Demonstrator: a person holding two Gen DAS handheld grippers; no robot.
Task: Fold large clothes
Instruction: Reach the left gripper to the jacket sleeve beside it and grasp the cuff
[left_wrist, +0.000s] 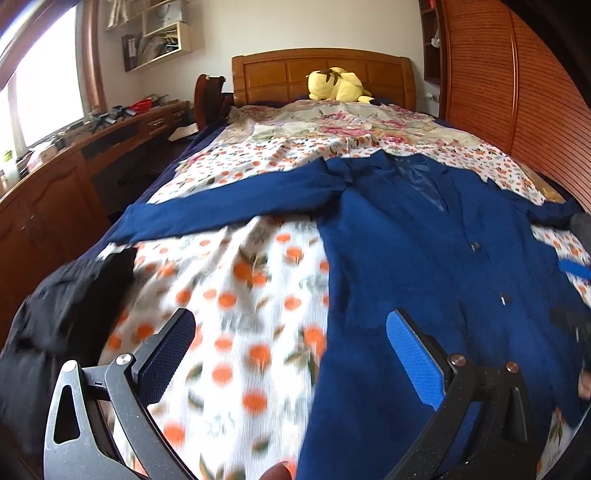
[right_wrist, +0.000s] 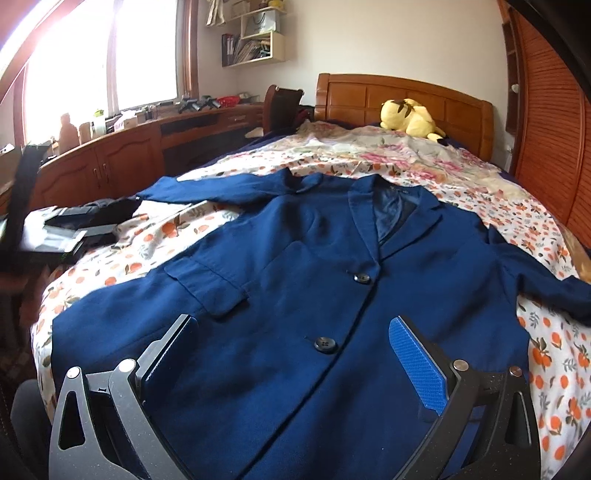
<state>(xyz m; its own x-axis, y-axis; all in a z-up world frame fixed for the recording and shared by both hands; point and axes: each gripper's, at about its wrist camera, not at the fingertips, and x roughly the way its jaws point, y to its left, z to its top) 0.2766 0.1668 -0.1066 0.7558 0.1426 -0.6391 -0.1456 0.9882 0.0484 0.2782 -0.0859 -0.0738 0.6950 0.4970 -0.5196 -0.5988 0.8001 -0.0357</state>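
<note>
A large navy blue blazer (right_wrist: 295, 280) lies face up and buttoned on the bed, collar towards the headboard. Its left sleeve (left_wrist: 221, 210) stretches out sideways over the orange-print sheet, and the other sleeve (right_wrist: 546, 284) trails to the right. My left gripper (left_wrist: 290, 332) hovers open and holds nothing, above the blazer's (left_wrist: 406, 266) left hem edge and the sheet. My right gripper (right_wrist: 293, 332) hangs open over the blazer's lower front, near the bottom button (right_wrist: 325, 345), with nothing between its fingers. A blurred blue and black shape (left_wrist: 574, 273) shows at the right edge of the left wrist view.
A black garment (left_wrist: 66, 317) lies at the bed's left edge. A yellow plush toy (right_wrist: 410, 118) rests by the wooden headboard (right_wrist: 369, 96). A floral quilt (left_wrist: 351, 125) covers the far half. A wooden desk (right_wrist: 129, 155) runs along the left, and a slatted wardrobe (left_wrist: 517, 92) stands on the right.
</note>
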